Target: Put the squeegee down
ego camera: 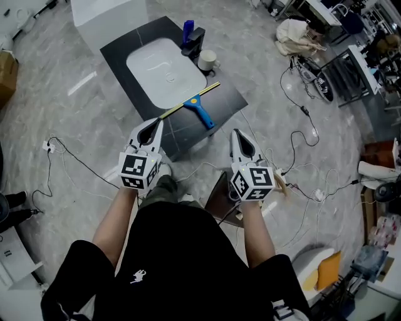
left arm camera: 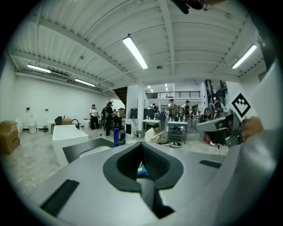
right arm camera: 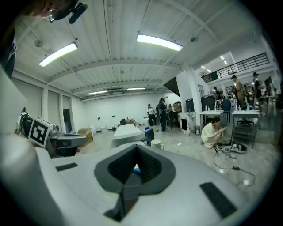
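Nearest the camera, a person in a black top (ego camera: 182,251) is standing and holding out a gripper on each side. The left gripper (ego camera: 158,123) is pointing toward the near corner of a dark slab (ego camera: 229,100). Its own view is showing the two jaws pressed together with nothing caught between them, and only a sliver of blue is peeking through the padded opening. The right gripper (ego camera: 235,133) is sitting roughly level with it and well apart from it, its jaws likewise closed tight and carrying nothing. Beneath both, thin cables (ego camera: 75,157) are trailing across the grey marble floor (ego camera: 81,125). Just beyond the jaw tips, the squeegee (ego camera: 195,103) is lying flat on the slab, clear of both grippers. Its yellow-edged blade is running just beside the near rim of a white basin (ego camera: 164,70), and its blue handle is angling back toward the right gripper. Past the basin, a white cup (ego camera: 207,60) is standing upright on the slab beside a black faucet (ego camera: 196,40), with a blue bottle (ego camera: 188,29) just behind it. Farther still, a white block (ego camera: 103,15) is sitting on the floor. Deep in the hall, a person (right arm camera: 212,130) is crouching beside tables, as the right gripper view is showing.
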Demonstrator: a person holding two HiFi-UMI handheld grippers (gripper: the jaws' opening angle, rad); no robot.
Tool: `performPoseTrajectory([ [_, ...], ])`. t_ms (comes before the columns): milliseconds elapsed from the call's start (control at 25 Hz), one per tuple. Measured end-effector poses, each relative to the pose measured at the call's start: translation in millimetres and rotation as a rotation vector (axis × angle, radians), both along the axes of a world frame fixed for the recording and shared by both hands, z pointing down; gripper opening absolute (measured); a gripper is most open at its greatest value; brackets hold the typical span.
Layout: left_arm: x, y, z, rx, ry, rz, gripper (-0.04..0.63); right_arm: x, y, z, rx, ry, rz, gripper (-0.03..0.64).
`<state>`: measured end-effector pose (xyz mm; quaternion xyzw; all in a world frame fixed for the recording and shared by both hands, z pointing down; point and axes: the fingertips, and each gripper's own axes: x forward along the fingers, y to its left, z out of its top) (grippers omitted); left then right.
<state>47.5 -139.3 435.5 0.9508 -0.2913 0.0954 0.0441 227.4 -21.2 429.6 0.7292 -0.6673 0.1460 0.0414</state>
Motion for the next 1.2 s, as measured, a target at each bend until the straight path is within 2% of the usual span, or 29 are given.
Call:
performPoseTrajectory([
  [280, -14.0, 66.9, -11.1, 0.034, -0.011, -0.042, 0.003, -6.9, 56.4, -17.3, 0.051, -0.009, -0.036, 0.002],
  [600, -34.7, 107.1, -29.2, 0.077, -0.013, -0.082, 0.003, -21.3, 92.8, -34.5, 0.098, -0.024, -0.067, 0.002],
  [1200, -47.2, 110.0, -63.7, 0.137, 0.051, -0.073, 0.003, -34.9, 106.8, -64.3, 0.143, 0.0, -0.043, 0.002],
])
